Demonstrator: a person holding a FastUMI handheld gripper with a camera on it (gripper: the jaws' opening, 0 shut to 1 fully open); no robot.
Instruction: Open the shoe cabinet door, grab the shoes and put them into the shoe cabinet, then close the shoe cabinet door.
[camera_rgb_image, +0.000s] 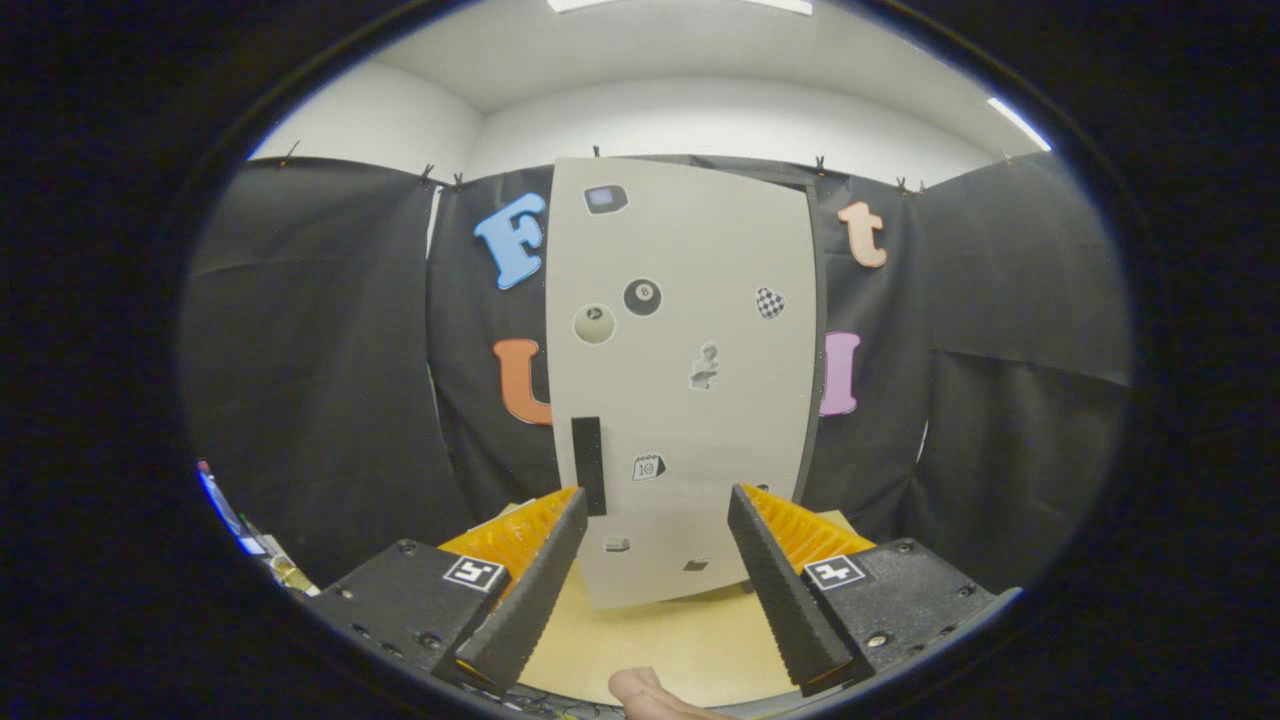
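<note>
We see the gripper (657, 510) spread wide, nothing between its fingers. Just ahead stands the shoe cabinet (690, 400), door shut, its black handle (588, 465) just beyond the left fingertip. Cabinet sits on the wooden worktop (660, 640). A fingertip (645, 692) pokes in below, between the fingers.

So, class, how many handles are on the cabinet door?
1: the black handle, upright at the left edge of the cabinet door, just beyond the open jaws. Jaws may hide more.
</note>
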